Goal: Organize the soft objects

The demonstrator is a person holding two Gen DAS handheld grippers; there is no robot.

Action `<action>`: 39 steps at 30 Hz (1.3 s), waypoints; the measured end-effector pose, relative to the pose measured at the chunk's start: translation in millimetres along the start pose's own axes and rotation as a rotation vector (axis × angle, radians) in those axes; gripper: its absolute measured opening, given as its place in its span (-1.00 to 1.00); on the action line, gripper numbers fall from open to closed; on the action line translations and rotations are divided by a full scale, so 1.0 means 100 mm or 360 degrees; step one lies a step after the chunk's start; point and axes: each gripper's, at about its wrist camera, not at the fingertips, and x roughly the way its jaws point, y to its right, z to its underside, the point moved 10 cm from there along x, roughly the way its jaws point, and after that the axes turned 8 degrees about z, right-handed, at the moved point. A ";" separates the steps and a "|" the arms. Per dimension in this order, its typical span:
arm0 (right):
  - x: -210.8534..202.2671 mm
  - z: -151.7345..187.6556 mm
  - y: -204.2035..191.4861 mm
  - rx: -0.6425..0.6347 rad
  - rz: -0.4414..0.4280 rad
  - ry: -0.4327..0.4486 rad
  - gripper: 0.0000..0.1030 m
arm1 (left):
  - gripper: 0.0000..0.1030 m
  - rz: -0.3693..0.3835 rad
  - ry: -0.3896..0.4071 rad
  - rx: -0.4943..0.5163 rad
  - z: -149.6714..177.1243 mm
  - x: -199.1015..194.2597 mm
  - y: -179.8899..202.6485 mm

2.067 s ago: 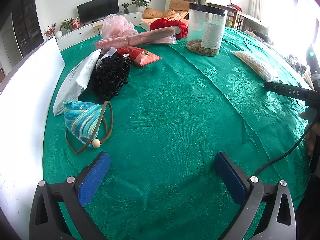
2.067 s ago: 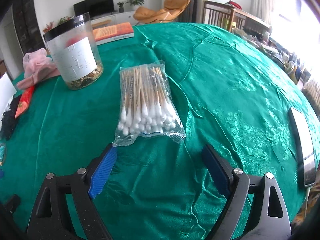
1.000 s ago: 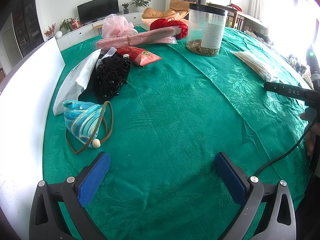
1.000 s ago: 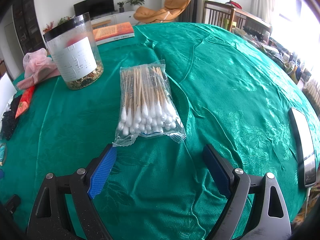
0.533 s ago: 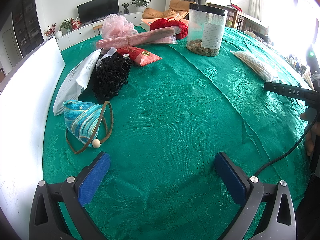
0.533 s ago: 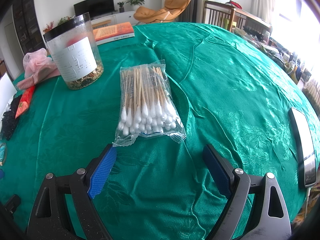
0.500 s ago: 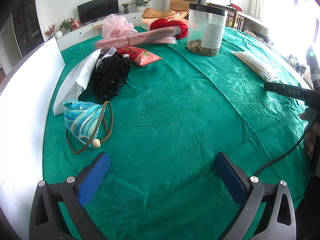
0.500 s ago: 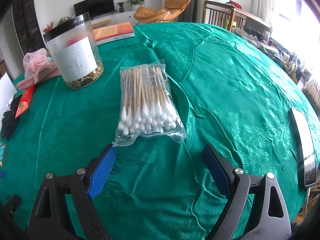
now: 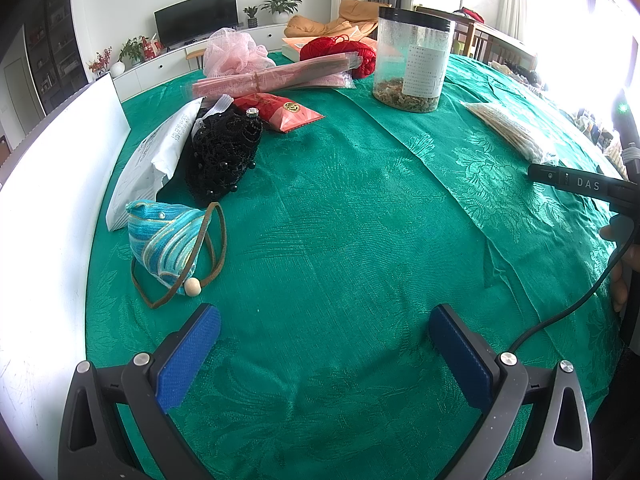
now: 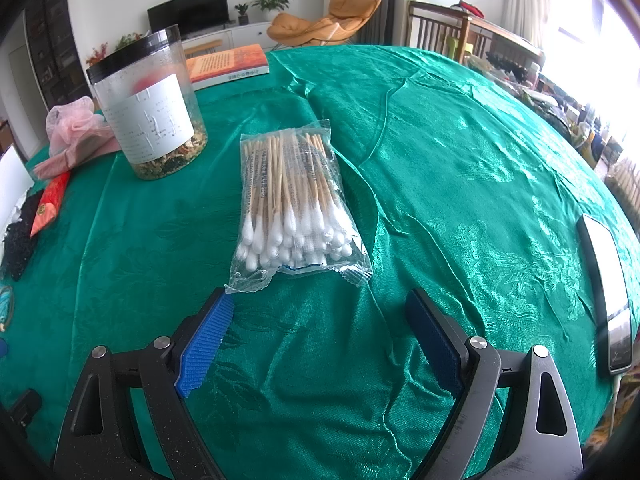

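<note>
My left gripper is open and empty above the green tablecloth. Ahead on its left lie a blue striped pouch with a brown cord, a black beaded net, a white bag, a red packet, a pink mesh puff and red yarn. My right gripper is open and empty, just short of a clear bag of cotton swabs, which also shows in the left wrist view.
A clear jar with a black lid stands behind the swabs, also in the left wrist view. A book lies at the back. A white board lines the left edge. A phone lies at the right edge.
</note>
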 end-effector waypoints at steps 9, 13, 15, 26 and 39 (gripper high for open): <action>0.00 0.00 0.00 0.0000 -0.0001 0.0000 0.74 | 1.00 -0.0006 -0.0004 -0.0002 0.00 -0.01 0.00; 0.00 0.00 0.00 -0.0001 -0.0001 0.0000 0.74 | 1.00 -0.0006 -0.0029 -0.0049 0.01 -0.09 0.01; 0.00 0.00 0.00 -0.0001 -0.0001 0.0000 0.74 | 1.00 0.0023 0.0011 -0.0046 -0.09 -0.20 0.04; 0.00 0.00 0.01 -0.0001 -0.0003 0.0000 0.75 | 0.52 -0.0066 0.0060 -0.0402 -1.15 -0.20 -0.65; 0.01 -0.01 0.01 -0.0002 -0.0005 0.0000 0.76 | -0.45 -0.0045 -0.0089 -0.0412 -0.81 0.11 -0.52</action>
